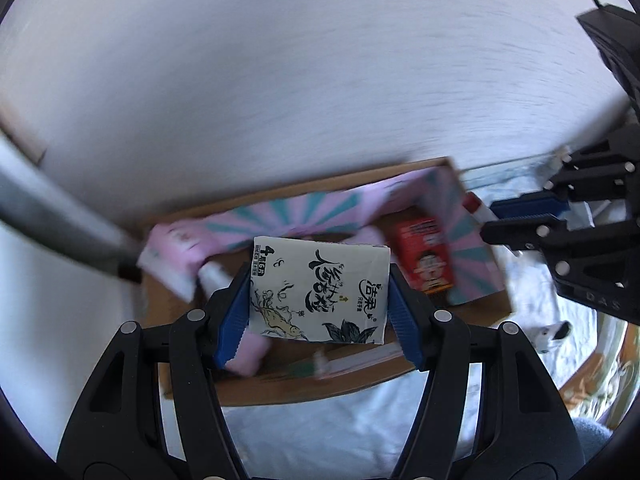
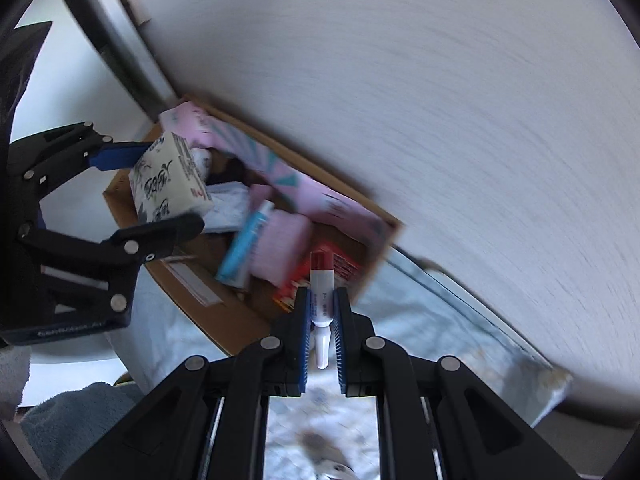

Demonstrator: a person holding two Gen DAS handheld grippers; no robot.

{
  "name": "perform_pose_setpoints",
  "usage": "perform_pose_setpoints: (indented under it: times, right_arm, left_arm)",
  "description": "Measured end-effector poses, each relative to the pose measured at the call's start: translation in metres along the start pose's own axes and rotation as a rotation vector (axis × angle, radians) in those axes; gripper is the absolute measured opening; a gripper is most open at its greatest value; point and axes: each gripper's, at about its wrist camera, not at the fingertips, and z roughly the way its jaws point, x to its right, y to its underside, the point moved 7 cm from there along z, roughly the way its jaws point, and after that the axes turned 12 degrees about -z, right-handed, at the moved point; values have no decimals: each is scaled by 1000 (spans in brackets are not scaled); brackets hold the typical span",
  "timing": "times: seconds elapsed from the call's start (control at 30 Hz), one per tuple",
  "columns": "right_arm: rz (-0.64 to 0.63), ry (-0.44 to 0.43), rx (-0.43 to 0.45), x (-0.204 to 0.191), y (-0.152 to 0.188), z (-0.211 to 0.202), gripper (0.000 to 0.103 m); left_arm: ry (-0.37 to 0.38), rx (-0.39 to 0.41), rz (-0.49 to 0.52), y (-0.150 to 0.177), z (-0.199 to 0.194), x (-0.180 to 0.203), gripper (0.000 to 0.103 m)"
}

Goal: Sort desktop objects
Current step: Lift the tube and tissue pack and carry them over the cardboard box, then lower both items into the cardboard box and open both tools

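Note:
My left gripper (image 1: 320,276) is shut on a white tissue pack (image 1: 318,290) printed with black calligraphy, held above an open cardboard box (image 1: 304,390). From the right wrist view the same tissue pack (image 2: 170,178) sits between the left gripper's (image 2: 160,186) fingers over the box (image 2: 236,326). My right gripper (image 2: 322,294) is shut on a small white tube with a red cap (image 2: 321,276), its cap pointing toward the box. The right gripper (image 1: 508,218) shows at the right of the left wrist view, the tube hidden there.
The box holds a red carton (image 1: 426,260), pink packs (image 2: 282,250), a blue-and-white tube (image 2: 246,246) and a pink-and-teal striped flap (image 1: 304,216). It rests on a pale patterned cloth (image 2: 432,320). A white wall (image 1: 320,80) stands behind. A grey pole (image 1: 60,216) crosses at left.

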Motion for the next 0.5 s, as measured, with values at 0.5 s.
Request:
perform_pose_setpoints:
  times: [0.5]
  right_arm:
    - [-73,-86,-118,-60,-32,57,10]
  left_arm:
    - [-11,-97,-145,31,45,-72,61]
